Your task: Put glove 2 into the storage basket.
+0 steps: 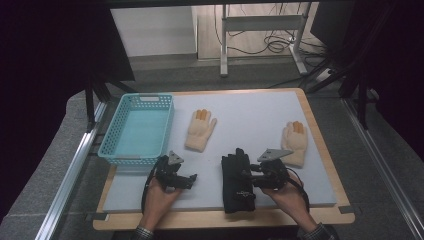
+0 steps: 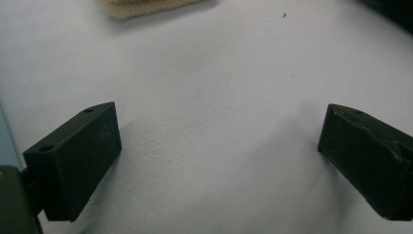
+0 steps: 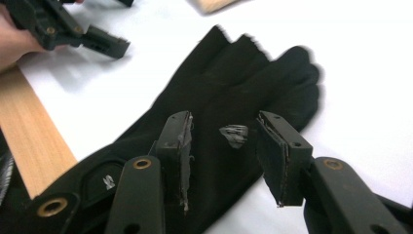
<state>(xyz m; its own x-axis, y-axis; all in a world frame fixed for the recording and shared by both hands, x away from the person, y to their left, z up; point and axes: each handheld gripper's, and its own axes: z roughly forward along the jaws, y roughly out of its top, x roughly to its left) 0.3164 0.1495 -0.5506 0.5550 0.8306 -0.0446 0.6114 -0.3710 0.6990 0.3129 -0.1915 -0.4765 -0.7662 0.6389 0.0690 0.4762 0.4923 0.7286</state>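
A black glove (image 1: 237,180) (image 3: 234,83) lies flat on the white mat near the front edge, fingers pointing away from me. My right gripper (image 1: 248,178) (image 3: 224,146) hovers over its palm area with the jaws apart, a pad on each side of a small grey logo, not pressing the fabric. My left gripper (image 1: 189,180) (image 2: 219,146) (image 3: 104,44) rests to the left of the glove, jaws wide open over bare mat with nothing between them. Two cream gloves with orange fingertips lie farther back, one (image 1: 200,131) mid-table, one (image 1: 295,140) at the right.
A light blue plastic basket (image 1: 114,127) stands empty at the mat's back left. The wooden table edge (image 1: 320,214) frames the mat. An edge of a cream glove (image 2: 141,6) shows at the top of the left gripper view.
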